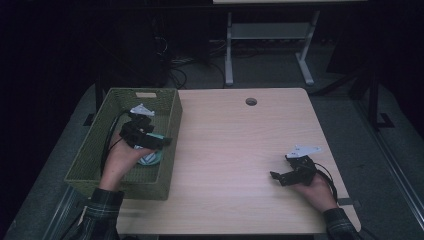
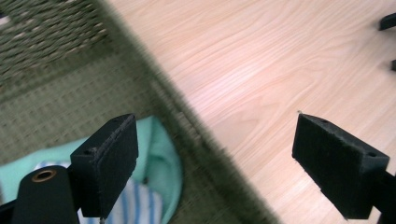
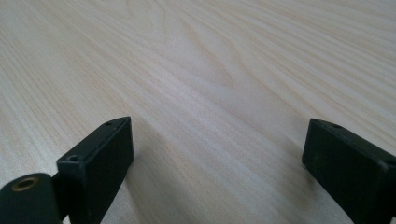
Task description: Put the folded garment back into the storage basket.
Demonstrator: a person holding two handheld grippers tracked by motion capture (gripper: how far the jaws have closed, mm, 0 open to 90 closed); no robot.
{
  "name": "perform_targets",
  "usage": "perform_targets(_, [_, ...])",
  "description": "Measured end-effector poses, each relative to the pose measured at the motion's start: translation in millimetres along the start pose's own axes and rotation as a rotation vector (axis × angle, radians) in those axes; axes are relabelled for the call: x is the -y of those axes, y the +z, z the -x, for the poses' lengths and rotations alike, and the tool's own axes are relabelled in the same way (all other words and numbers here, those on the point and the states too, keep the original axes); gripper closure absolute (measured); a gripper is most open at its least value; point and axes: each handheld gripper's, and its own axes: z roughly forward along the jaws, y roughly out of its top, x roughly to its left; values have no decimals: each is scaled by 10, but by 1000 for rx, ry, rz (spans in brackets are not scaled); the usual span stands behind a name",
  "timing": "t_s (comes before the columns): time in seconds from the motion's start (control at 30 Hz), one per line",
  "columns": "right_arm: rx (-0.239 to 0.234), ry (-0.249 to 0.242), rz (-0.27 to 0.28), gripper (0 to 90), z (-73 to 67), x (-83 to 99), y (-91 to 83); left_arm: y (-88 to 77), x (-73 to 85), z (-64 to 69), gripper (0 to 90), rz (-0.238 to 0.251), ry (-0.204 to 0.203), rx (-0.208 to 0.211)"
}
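over the near right part of the green woven basket (image 1: 95, 150), at the left of the surface (image 1: 235, 150): the left gripper (image 1: 162, 141), jaws spread wide and holding nothing. directly under and just near of it, on the basket floor against the right wall: a mint-green cloth (image 1: 150, 159), bunched, with a blue-and-white striped part showing in the left gripper view (image 2: 140, 205). in that view, one pad (image 2: 109, 158) above the cloth, the other pad (image 2: 338, 163) out past the basket wall (image 2: 196, 135), above bare wood. so straddling the rim, not the cloth.

deciding relation, as a judgement: cloth below and slightly to the basket side of the left gripper; a short shift left and a drop needed to bring both pads inside the wall. left hand far nearer than the right; clearly the left's job.

no clear long axis to the cloth: a rumpled heap, roughly round from the high view, pointing nowhere in particular; exact folds too small to tell.

well apart, at the near right of the surface: the right gripper (image 1: 280, 176), jaws likewise spread, empty, low over plain wood (image 3: 210, 84), aimed left toward the middle.
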Motion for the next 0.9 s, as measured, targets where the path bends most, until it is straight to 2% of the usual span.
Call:
perform_targets(0.17, [0, 0, 0, 83, 0, 0, 0, 96, -87, 173, 140, 20, 20, 33])
perform_targets(0.47, [0, 0, 1, 83, 0, 0, 1, 301, -195, 481, 142, 18, 78, 77])
perform_targets(0.83, [0, 0, 1, 83, 0, 0, 0, 616, -237, 808, 141, 43, 149, 125])
perform_targets(0.9, [0, 0, 0, 83, 0, 0, 0, 675, -226, 853, 141, 53, 149, 138])
